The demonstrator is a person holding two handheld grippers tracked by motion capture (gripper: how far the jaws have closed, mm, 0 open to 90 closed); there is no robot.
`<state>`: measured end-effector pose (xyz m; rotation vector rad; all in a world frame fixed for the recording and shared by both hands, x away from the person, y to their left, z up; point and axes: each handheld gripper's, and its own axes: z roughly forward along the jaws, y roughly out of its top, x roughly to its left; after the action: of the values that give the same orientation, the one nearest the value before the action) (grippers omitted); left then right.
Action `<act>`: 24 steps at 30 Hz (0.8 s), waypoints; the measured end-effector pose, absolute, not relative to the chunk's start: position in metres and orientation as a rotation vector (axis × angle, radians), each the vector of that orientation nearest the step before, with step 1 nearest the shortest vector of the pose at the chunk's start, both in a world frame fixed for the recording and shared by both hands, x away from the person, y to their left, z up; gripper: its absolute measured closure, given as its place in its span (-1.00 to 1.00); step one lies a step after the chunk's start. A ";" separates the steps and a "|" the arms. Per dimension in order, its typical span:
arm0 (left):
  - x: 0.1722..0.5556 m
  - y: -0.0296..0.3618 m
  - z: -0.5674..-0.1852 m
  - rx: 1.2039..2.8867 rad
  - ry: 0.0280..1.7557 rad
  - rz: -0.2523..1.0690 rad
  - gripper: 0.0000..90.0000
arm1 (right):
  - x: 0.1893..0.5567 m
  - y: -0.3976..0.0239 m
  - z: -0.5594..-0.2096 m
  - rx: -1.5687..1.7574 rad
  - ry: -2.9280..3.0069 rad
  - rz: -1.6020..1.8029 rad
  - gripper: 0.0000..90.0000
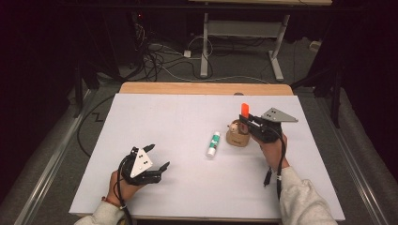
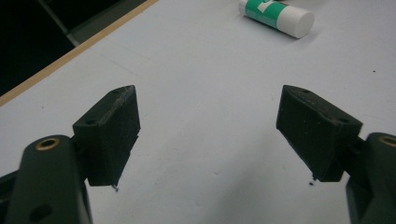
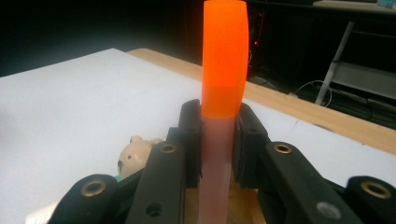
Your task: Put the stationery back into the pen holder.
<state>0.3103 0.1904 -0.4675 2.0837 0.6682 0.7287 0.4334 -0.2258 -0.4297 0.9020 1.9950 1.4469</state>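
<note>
My right gripper (image 1: 245, 123) is shut on an upright marker (image 1: 244, 110) with an orange cap and pale pink barrel, held directly above a small tan holder (image 1: 237, 137) on the right half of the table. In the right gripper view the marker (image 3: 223, 93) stands between the two pads, and a little bear figure (image 3: 134, 155) peeks out below at the left. My left gripper (image 1: 157, 160) rests near the front left of the white table (image 1: 178, 117), open with nothing between its jaws. A green-and-white glue stick (image 1: 213, 144) lies on the table between the hands, also ahead in the left gripper view (image 2: 275, 14).
The wooden table edge (image 1: 206, 88) runs along the far side. Beyond it stand a desk frame (image 1: 244, 42) and loose cables (image 1: 159, 56) on the floor. Bare white surface lies in the middle and at the far left.
</note>
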 end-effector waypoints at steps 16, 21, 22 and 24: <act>0.310 0.189 -0.469 2.099 0.667 0.715 -0.53 | 0.434 -0.226 -0.438 0.950 2.039 1.397 0.51; 0.310 0.189 -0.469 2.105 0.666 0.711 -0.53 | 0.430 -0.229 -0.434 0.947 2.023 1.373 0.40; 0.310 0.188 -0.470 2.105 0.666 0.710 -0.53 | 0.429 -0.230 -0.433 0.931 2.021 1.373 0.39; 0.310 0.188 -0.470 2.107 0.668 0.711 -0.53 | 0.428 -0.231 -0.431 0.918 2.012 1.366 0.34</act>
<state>0.3103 0.1880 -0.4697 2.1067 0.6680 0.7112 0.4278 -0.2312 -0.4311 0.9175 2.0121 1.3655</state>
